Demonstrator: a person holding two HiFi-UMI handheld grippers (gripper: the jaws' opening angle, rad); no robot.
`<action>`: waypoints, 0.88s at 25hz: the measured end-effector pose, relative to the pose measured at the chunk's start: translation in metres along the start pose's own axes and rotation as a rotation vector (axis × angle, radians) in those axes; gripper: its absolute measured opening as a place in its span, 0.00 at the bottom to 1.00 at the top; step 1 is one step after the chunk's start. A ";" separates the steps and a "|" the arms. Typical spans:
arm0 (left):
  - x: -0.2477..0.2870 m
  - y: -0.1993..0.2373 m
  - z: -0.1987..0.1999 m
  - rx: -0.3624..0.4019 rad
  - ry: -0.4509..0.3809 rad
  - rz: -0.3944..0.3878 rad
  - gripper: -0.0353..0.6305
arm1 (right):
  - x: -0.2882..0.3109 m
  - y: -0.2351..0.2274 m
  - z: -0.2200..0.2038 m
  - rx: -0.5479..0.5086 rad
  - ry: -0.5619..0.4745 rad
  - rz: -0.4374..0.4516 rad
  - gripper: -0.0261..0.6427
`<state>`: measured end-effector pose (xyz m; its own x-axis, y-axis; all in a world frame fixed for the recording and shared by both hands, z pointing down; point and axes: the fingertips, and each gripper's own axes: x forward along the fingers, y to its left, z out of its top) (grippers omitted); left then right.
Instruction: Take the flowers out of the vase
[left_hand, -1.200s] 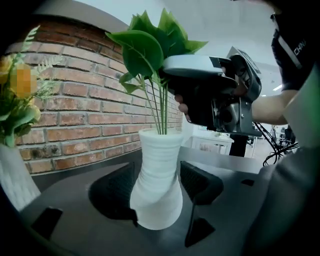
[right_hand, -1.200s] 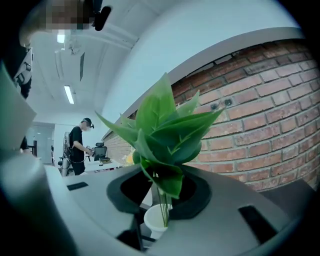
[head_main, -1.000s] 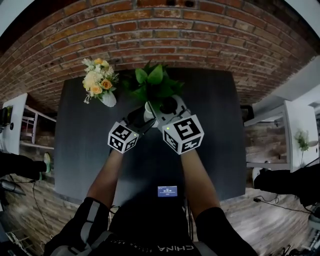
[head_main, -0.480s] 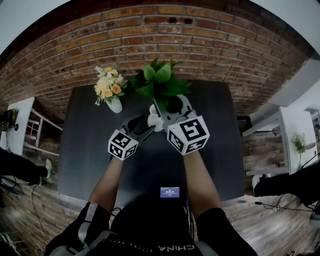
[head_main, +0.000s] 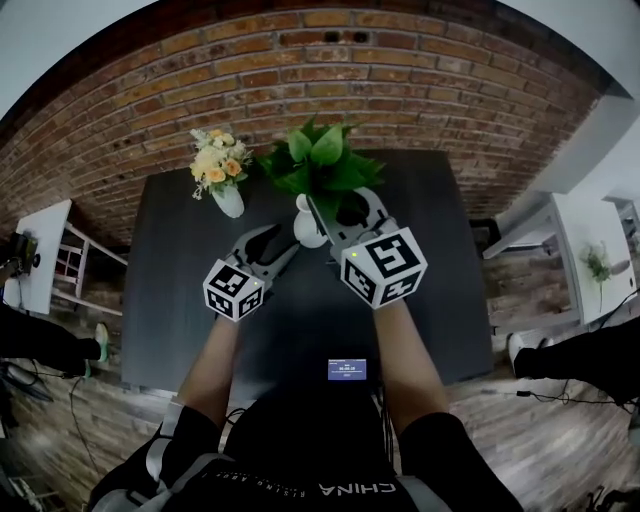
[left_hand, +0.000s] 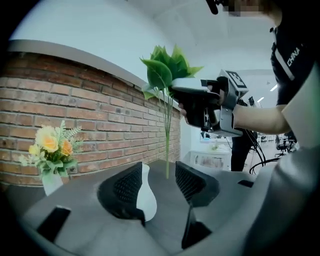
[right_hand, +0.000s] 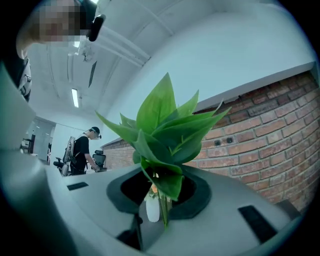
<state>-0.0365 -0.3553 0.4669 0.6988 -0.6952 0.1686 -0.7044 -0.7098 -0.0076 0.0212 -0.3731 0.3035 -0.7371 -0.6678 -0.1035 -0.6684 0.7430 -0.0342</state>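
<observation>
My right gripper (head_main: 322, 205) is shut on the stems of a green leafy bunch (head_main: 318, 160), held up in the air. In the left gripper view the stems' (left_hand: 167, 150) lower ends hang clear above the table, beyond the small white vase (left_hand: 145, 192). That vase (head_main: 308, 228) stands on the dark table (head_main: 180, 290). My left gripper (head_main: 278, 243) hovers just left of it. Its jaws are closing and the pads (left_hand: 126, 187) do not press on the vase. In the right gripper view the leaves (right_hand: 165, 125) fill the middle above my jaws.
A second white vase (head_main: 228, 199) with yellow and orange flowers (head_main: 215, 158) stands at the table's back left, near the brick wall (head_main: 330, 60). A small device with a lit screen (head_main: 346, 369) lies at the front edge. White shelves (head_main: 40, 260) flank the table.
Both grippers have risen. The green bunch has come up out of the white vase with the right gripper. The left gripper has drawn back from the vase and its jaws have narrowed.
</observation>
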 end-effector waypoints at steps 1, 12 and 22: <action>-0.003 -0.002 0.002 -0.002 -0.007 0.005 0.38 | -0.005 0.002 -0.009 0.006 0.022 -0.005 0.17; -0.032 -0.023 -0.008 -0.039 -0.037 0.034 0.06 | -0.057 0.018 -0.098 0.138 0.190 -0.058 0.17; -0.025 -0.030 -0.008 -0.045 -0.051 0.000 0.06 | -0.061 0.003 -0.108 0.170 0.213 -0.080 0.17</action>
<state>-0.0333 -0.3158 0.4706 0.7034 -0.7009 0.1185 -0.7085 -0.7048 0.0367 0.0533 -0.3348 0.4169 -0.6988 -0.7057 0.1170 -0.7124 0.6720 -0.2022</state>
